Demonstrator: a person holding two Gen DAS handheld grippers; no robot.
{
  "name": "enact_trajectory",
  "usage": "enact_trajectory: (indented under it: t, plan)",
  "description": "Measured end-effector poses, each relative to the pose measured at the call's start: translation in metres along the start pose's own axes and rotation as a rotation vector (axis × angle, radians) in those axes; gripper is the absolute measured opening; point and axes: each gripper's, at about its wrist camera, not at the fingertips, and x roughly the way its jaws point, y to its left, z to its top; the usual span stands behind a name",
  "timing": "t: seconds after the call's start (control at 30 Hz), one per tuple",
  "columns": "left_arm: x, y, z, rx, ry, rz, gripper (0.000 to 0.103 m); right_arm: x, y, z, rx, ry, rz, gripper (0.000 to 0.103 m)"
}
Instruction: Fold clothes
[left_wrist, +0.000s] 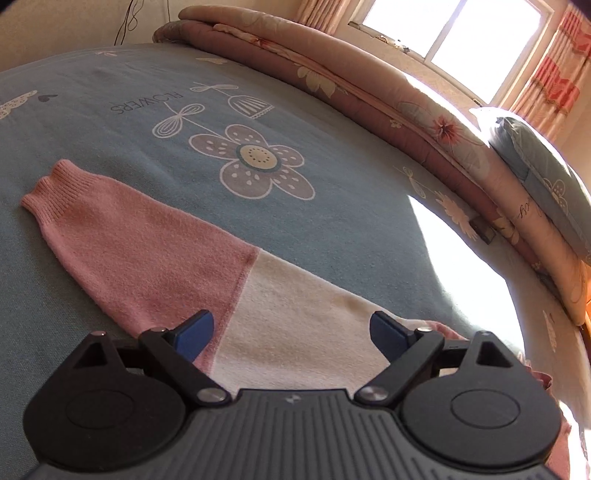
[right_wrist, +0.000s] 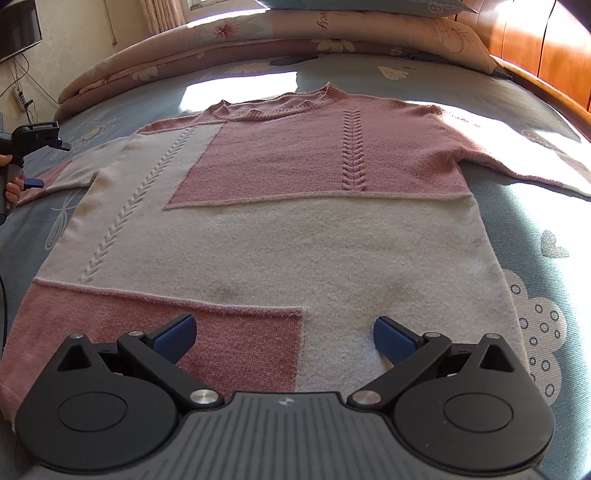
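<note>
The left gripper (left_wrist: 291, 334) had its blue fingers (left_wrist: 195, 334) spread wide with nothing pinched between them, poised over the sweater's left sleeve (left_wrist: 147, 254) close to where the pink lower part met the cream upper part; whether they touched the knit could not be told. The right gripper (right_wrist: 284, 338) likewise had its fingers (right_wrist: 173, 338) apart and empty, hanging just above the hem of the sweater (right_wrist: 280, 236). The pink-and-cream sweater lay face up and spread flat on the bed (right_wrist: 535, 236), collar toward the folded quilt (right_wrist: 258, 33) at the far side, both sleeves stretched outward over the blue flowered sheet (left_wrist: 258, 162). Seen from the right wrist, the left gripper (right_wrist: 33, 147) and the person's hand (right_wrist: 13, 190) sat at the sweater's left edge. No fold seemed to have begun, so the step in hand looked like taking the left sleeve to bring it across the body. To do that well, the fingers should probably settle onto the sleeve edge, catch both layers of the knit rather than the sheet beneath, then lift only slightly and carry the ribbed cuff (left_wrist: 48, 188) inward so the crease runs along the shoulder line, while the right gripper presses the hem so the body does not drag
</note>
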Motion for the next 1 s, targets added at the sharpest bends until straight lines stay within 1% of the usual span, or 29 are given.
enact_trajectory:
  t: [0.1,0.17,0.27,0.3,0.37,0.43,0.5,0.6,0.7,0.77,0.8,0.83,0.87,0.9,1.0]
  plan:
    - [0.004,-0.027,-0.015,0.046,0.042,-0.108,0.091,0.000,0.001,-0.001,-0.006,0.000,-0.005,0.103]
    - [0.013,-0.040,-0.026,0.099,0.072,-0.131,0.091,0.000,0.002,-0.001,-0.014,0.000,-0.009,0.103]
    - [0.020,-0.042,-0.039,0.160,0.066,-0.067,0.091,0.001,0.004,-0.002,-0.025,-0.001,-0.014,0.103]
    - [0.019,-0.040,-0.043,0.180,0.060,-0.063,0.091,0.000,0.004,-0.002,-0.025,-0.001,-0.014,0.103]
    - [0.013,-0.036,-0.047,0.230,0.053,-0.056,0.091,0.000,0.003,-0.002,-0.020,0.000,-0.008,0.103]
    - [0.005,-0.036,-0.050,0.276,0.050,-0.014,0.091,-0.001,0.001,-0.001,-0.005,0.000,0.001,0.103]
    - [-0.006,-0.043,-0.050,0.316,0.020,0.001,0.091,-0.002,-0.001,-0.001,0.006,0.000,0.009,0.103]
    - [-0.014,-0.065,-0.054,0.405,0.006,-0.067,0.091,-0.002,0.000,-0.001,0.004,0.001,0.006,0.103]
    - [-0.012,-0.088,-0.072,0.547,0.034,-0.075,0.091,-0.001,0.002,-0.002,-0.008,0.003,-0.003,0.103]
    - [-0.008,-0.092,-0.085,0.615,0.054,-0.050,0.091,-0.001,0.001,-0.001,-0.007,0.003,-0.002,0.103]
    - [-0.006,-0.091,-0.090,0.646,0.060,-0.024,0.091,-0.001,0.001,-0.001,-0.004,0.003,0.001,0.103]
    - [-0.003,-0.089,-0.096,0.679,0.064,0.022,0.091,-0.002,0.000,-0.001,0.001,0.003,0.004,0.103]
    - [-0.002,-0.086,-0.098,0.700,0.055,0.035,0.094,-0.002,-0.001,0.000,0.005,0.003,0.008,0.103]
    - [-0.003,-0.083,-0.101,0.719,0.043,0.044,0.094,-0.003,-0.002,0.000,0.010,0.004,0.011,0.103]
    - [-0.010,-0.085,-0.101,0.730,0.043,0.057,0.094,-0.004,-0.004,0.001,0.024,0.005,0.021,0.103]
